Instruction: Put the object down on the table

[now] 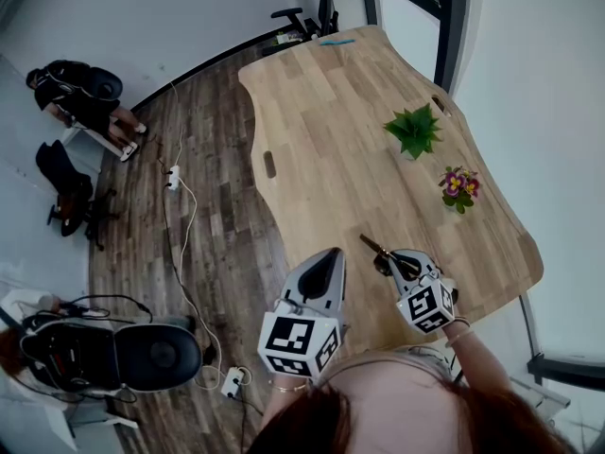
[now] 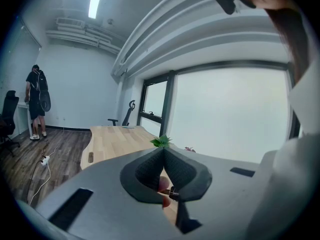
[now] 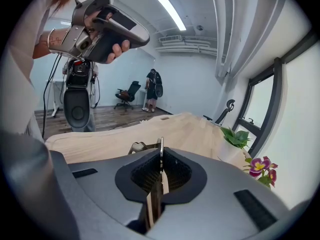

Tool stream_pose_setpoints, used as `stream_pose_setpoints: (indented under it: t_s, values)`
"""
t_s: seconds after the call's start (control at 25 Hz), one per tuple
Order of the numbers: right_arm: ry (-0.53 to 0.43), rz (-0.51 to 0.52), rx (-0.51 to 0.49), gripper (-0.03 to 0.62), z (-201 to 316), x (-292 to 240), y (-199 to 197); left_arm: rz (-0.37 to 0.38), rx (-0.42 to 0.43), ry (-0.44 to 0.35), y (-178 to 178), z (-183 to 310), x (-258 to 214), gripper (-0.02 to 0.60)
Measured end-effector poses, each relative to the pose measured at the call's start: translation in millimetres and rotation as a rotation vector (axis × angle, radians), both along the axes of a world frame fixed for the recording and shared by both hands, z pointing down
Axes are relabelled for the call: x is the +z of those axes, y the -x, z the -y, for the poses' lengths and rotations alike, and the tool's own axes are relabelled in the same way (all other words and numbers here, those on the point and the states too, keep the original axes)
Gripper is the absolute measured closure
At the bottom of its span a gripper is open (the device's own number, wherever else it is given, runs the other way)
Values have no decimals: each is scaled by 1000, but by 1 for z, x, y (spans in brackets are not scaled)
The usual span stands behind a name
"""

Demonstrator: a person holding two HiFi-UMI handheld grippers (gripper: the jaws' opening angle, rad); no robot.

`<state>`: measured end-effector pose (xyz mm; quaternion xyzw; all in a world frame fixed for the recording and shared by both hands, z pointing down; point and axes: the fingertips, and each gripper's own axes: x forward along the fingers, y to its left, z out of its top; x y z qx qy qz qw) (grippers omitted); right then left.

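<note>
Hair [image 1: 312,428] nearest, both arms out ahead. Right hand-held gripper [image 3: 161,153] was clamped tight on object [image 1: 371,247], thin metal part pinched between jaws. Dark end jutted over near edge of desk [image 1: 321,130], likely lined up for set-down on bare wood, well clear of plant [image 1: 413,130] and flowers [image 1: 459,187]. Left hand-held gripper [image 2: 163,151] was closed, empty, held aside, probably to keep out of way.

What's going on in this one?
A person stands at a wooden table with a gripper in each hand. The right gripper has its fingers shut on a thin metal object, held over the near end of the table and apparently not yet set down. The left gripper is shut and empty, raised beside it. A green plant and a flowering plant stand farther along.
</note>
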<state>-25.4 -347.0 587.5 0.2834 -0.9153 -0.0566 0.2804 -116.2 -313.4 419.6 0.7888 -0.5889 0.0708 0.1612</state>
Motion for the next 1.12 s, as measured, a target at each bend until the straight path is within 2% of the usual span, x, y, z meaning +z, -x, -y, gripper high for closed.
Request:
stream_pose_setpoints:
  t_s: [0.52,1.12]
  values:
    - [48,-69,2,592,5,41,0,9,-1,16,2,2,5,580]
    - [7,-159,-50,592,0,65,2,11,-5,26,3,2,8,580]
